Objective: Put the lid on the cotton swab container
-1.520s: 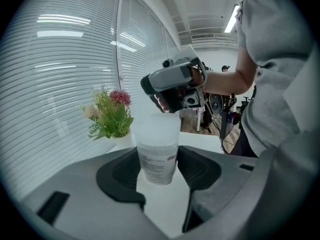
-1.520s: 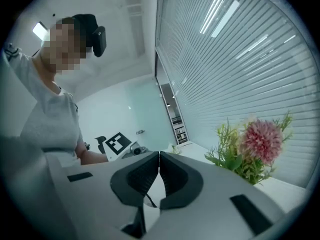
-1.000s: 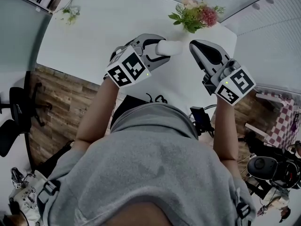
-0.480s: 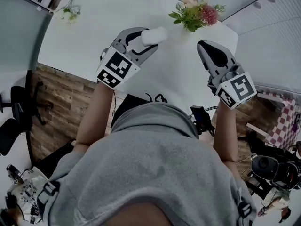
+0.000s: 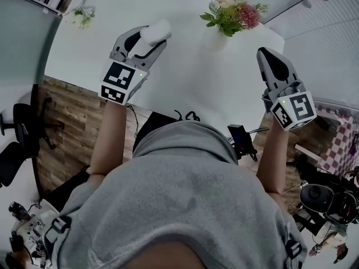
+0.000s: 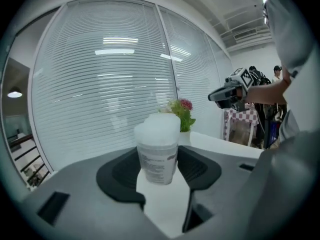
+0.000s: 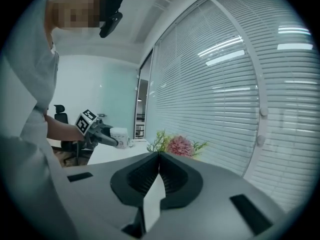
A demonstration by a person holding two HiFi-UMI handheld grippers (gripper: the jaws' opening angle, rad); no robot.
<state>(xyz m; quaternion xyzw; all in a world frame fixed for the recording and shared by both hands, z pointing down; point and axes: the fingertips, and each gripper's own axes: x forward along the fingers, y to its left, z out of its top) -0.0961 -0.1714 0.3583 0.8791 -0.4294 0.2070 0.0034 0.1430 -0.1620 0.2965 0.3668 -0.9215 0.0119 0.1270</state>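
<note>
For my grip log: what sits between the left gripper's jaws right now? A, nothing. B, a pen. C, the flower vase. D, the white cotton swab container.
D: in the left gripper view, the left gripper has its pads pressed against both sides of the cotton swab container.

Dim, grey light; lamp glare on the blinds (image 6: 100,84); fisheye-bent edges
</note>
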